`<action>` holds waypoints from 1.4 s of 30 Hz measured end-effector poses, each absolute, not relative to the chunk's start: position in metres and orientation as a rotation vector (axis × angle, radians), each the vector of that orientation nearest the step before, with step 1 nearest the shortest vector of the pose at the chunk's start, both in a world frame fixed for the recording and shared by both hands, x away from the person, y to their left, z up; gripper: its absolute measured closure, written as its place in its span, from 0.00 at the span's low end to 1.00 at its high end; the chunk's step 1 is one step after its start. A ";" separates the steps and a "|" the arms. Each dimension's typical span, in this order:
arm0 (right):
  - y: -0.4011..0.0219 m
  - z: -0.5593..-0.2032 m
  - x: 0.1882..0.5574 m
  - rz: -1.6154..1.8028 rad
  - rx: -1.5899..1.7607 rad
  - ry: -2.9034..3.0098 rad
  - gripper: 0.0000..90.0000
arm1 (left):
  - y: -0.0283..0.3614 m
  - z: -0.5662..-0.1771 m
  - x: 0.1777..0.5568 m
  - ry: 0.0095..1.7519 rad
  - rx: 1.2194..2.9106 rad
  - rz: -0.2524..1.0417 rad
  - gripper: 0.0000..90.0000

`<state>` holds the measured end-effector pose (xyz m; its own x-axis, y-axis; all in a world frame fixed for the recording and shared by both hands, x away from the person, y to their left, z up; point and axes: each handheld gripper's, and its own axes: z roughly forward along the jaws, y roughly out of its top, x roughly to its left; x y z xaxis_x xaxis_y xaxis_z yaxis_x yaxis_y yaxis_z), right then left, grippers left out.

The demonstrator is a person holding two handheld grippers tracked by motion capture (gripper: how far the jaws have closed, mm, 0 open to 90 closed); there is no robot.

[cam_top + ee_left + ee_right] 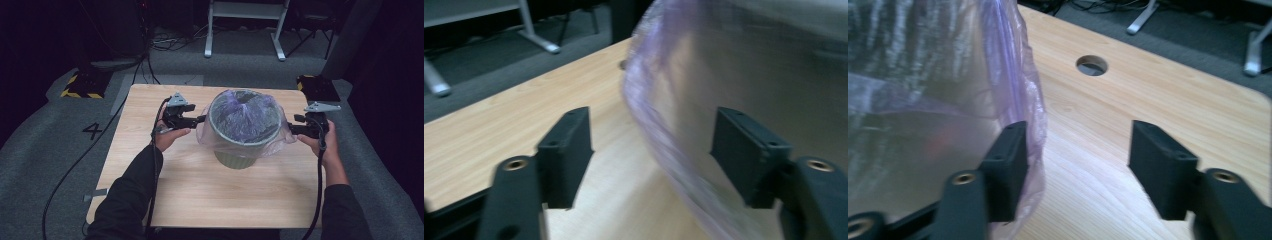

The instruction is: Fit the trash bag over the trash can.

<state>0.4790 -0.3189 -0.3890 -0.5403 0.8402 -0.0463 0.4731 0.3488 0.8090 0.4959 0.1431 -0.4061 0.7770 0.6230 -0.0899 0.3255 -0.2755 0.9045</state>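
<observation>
From the high view, a green bin lined with a clear plastic bag stands mid-worktop, the left tool and right tool flanking it. The left gripper view shows spread jaws with the bag's edge between them, unpinched. In the right gripper view, spread jaws stand beside the bag's loose edge.

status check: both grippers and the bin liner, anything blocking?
Left gripper and right gripper open, flanking the bin. Plastic liner draped over rim, not gripped. Nothing blocking on the table.

"4" on the grey floor
</observation>
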 end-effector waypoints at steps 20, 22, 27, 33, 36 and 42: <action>-0.302 -0.376 0.390 1.186 0.679 2.232 0.22 | 0.130 -0.424 0.427 0.443 1.989 0.163 0.17; -0.294 -0.384 0.381 1.198 0.655 2.254 0.19 | 0.125 -0.427 0.429 0.448 2.008 0.157 0.17; -0.279 -0.392 0.370 1.174 0.660 2.195 0.19 | 0.116 -0.431 0.432 0.443 2.033 0.182 0.26; -0.271 -0.397 0.374 1.143 0.655 2.097 0.61 | 0.111 -0.434 0.436 0.420 2.084 0.244 0.67; -0.271 -0.401 0.372 1.171 0.597 2.112 0.87 | 0.111 -0.436 0.437 0.416 2.092 0.249 0.91; -0.269 -0.417 0.370 1.234 0.598 2.165 1.00 | 0.112 -0.446 0.440 0.405 2.133 0.230 1.00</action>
<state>0.3702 -0.2692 -0.4173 -0.7370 0.6255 -0.2559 0.0987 0.4742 0.8749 0.4399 0.1118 -0.4456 0.9284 0.3713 0.0105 0.1990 -0.5209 0.8301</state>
